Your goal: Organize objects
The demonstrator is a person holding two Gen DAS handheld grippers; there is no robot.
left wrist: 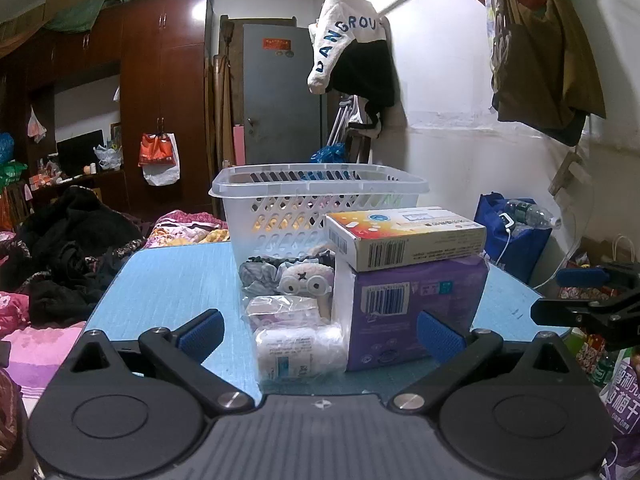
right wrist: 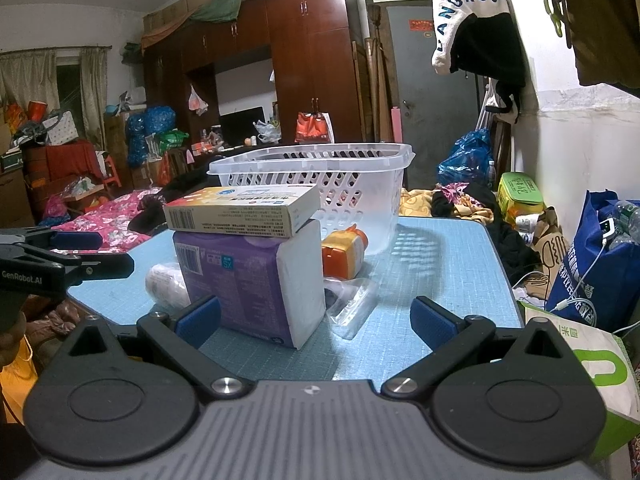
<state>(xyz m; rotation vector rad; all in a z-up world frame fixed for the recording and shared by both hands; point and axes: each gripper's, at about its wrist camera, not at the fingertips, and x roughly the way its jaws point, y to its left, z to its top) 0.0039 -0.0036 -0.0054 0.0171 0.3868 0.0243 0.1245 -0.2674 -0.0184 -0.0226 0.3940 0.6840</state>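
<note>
Right wrist: box [right wrist: 240, 210] atop purple pack [right wrist: 240, 284].

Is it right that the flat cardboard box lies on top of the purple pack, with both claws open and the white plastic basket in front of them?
Not quite. The white plastic basket stands behind the flat cardboard box and purple pack, as the right wrist view shows. Both claws, left and right, are open.

Dark wooden wardrobe [right wrist: 304, 60], grey door [left wrist: 280, 96] and white wall [left wrist: 440, 80] ring cluttered room.
</note>
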